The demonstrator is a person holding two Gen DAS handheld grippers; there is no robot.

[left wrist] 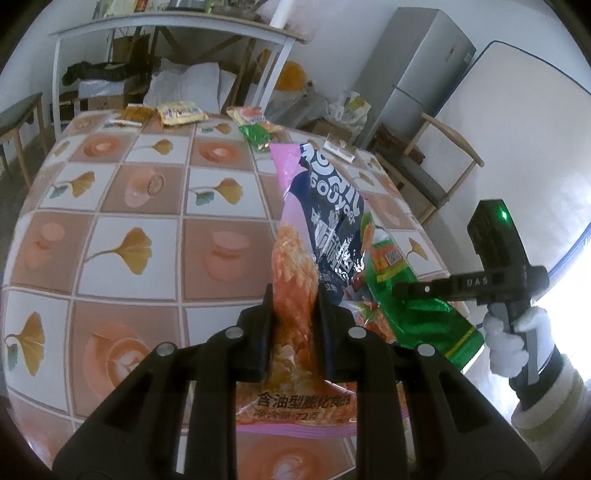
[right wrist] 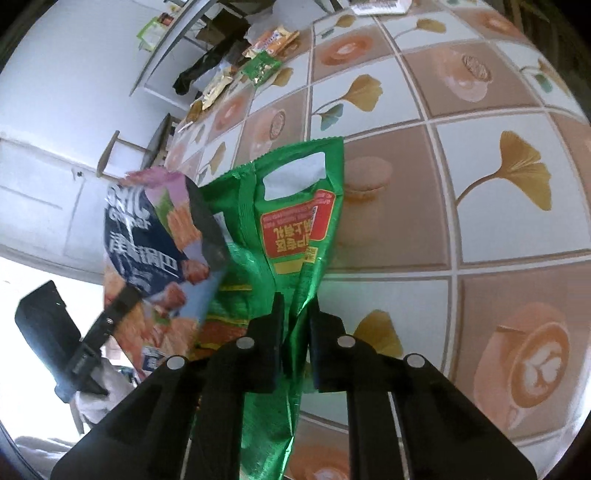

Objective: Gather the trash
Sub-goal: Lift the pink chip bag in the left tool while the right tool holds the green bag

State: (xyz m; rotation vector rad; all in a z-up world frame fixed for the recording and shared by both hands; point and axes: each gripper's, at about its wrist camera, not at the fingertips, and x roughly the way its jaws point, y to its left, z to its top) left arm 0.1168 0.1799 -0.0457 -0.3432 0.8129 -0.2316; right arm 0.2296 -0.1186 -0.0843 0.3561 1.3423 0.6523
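both grippers' jaws clamped, left gripper (left wrist: 293,295) beside right gripper (right wrist: 295,306).

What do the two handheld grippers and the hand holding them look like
Both the left gripper and the right gripper are matte black plastic, with flat black fingers on angled linkage arms studded with round silver pivot pins. The right gripper's body carries a green light and raised lettering. The hand wears a white glove and a dark cuff.

Patterned tablecloth (left wrist: 129,206) — ginkgo leaves, coffee cups; behind it a grey fridge (left wrist: 417,62), wooden chair (left wrist: 439,162), cluttered shelf (left wrist: 177,26).
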